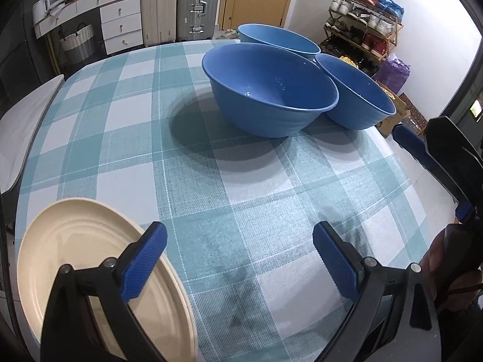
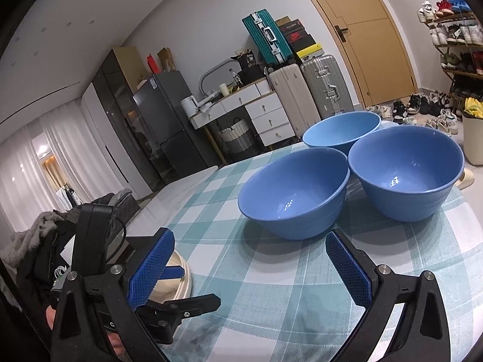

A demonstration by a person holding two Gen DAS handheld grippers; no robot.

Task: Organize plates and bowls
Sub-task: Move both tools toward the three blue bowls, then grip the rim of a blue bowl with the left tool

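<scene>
Three blue bowls stand close together on the checked tablecloth [image 1: 241, 199]: a near one [image 1: 268, 90], one to its right [image 1: 356, 93] and one behind [image 1: 277, 40]. In the right wrist view they are the near bowl [image 2: 294, 188], the right bowl [image 2: 406, 175] and the far bowl [image 2: 341, 131]. A cream plate [image 1: 90, 259] lies at the table's near left corner, partly under my left gripper's left finger. My left gripper [image 1: 240, 259] is open and empty above the cloth. My right gripper [image 2: 250, 267] is open and empty, short of the near bowl. The plate's edge [image 2: 181, 274] shows behind its left finger.
The right gripper shows at the right edge of the left wrist view [image 1: 437, 150]. The left gripper shows low left in the right wrist view [image 2: 169, 304]. The table's right edge drops to a floor with boxes [image 1: 398, 111] and a shoe rack [image 1: 362, 30]. Suitcases [image 1: 181, 6] stand beyond the table.
</scene>
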